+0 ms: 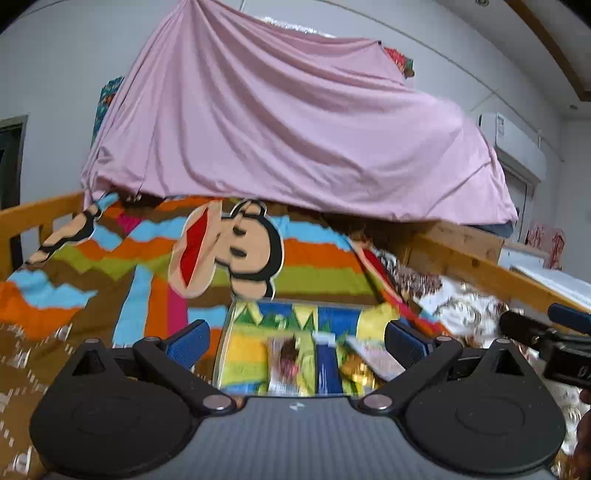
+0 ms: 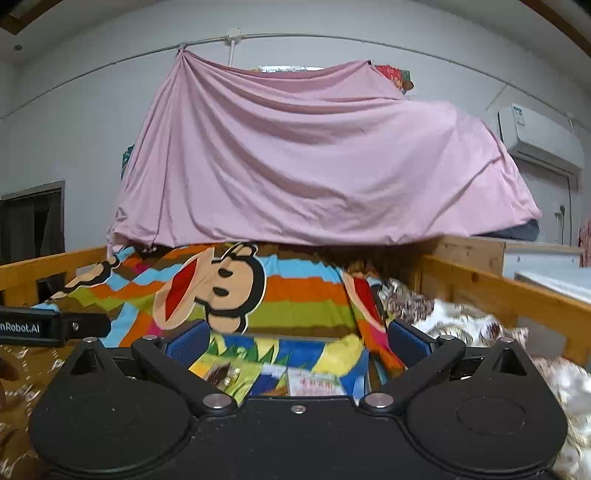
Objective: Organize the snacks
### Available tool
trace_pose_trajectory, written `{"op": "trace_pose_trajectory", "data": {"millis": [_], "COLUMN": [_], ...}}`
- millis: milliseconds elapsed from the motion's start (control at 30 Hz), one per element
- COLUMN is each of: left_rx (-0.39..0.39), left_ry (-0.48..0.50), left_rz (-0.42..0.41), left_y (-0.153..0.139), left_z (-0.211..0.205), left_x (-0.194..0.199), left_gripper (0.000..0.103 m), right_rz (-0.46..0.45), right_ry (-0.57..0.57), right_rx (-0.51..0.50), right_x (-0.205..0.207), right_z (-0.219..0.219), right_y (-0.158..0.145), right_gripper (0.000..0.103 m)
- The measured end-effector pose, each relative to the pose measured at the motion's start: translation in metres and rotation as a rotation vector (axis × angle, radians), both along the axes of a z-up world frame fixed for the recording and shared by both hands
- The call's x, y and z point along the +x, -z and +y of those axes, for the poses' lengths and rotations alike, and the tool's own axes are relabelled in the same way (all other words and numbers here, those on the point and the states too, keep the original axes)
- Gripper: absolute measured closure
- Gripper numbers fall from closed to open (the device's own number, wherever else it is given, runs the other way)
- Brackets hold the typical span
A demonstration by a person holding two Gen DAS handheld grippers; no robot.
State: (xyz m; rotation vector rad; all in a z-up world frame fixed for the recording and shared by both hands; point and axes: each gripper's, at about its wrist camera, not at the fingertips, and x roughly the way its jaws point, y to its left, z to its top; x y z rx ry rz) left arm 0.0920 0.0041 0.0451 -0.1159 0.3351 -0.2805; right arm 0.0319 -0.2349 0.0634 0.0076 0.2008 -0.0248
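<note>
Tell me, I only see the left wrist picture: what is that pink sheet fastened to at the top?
Observer: In the right wrist view, the pink sheet is gathered up to a thin wall pipe.
Operator: Is the other hand-held gripper at my right edge gripping anything?
Observer: No, the right hand-held gripper stands open, with nothing between its blue pads.
Operator: Any writing on mine?
Observer: Yes, the left hand-held gripper has white lettering on its side, ending in "Robot.AI".

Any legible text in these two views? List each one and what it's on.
"nRobot.AI", cut off at the picture's edge: on the left gripper, seen in the right wrist view.
Print on the snack packets: too blurred to read.
Label on the air conditioner: too small to read.
</note>
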Motion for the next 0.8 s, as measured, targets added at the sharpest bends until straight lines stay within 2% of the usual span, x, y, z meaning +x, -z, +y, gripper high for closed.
{"op": "trace_pose_trajectory", "data": {"millis": [233,467,600,800], "left_rx": [0.043,0.148,0.204,0.243], "left_ry": [0.021,0.068,0.080,0.071], "left_rz": [0.098,0.187,0.184,0.221], "left_y": [0.018,0.037,0.039,0.042], "left_z": [0.007,-0.003,-0.010,-0.014], "left_x": [-0.035,-0.063,-0.073,-0.074], "left_gripper": [0.000,0.001,0.000,0.000], "right_rz": [0.072,0.199,0.276,0.331], "right_ry": [-0.010,-0.003,0.021,0.032], "right_rx": [0.020,0.026,0.029,-0.002], "right_x": [-0.045,-0.069,-0.074,-0.076], "right_z": [0.006,0.016,0.017,0.023], "right_y": [0.012,0.026,0.034,0.040], "right_gripper": [0.001,0.001,0.001,0.001]}}
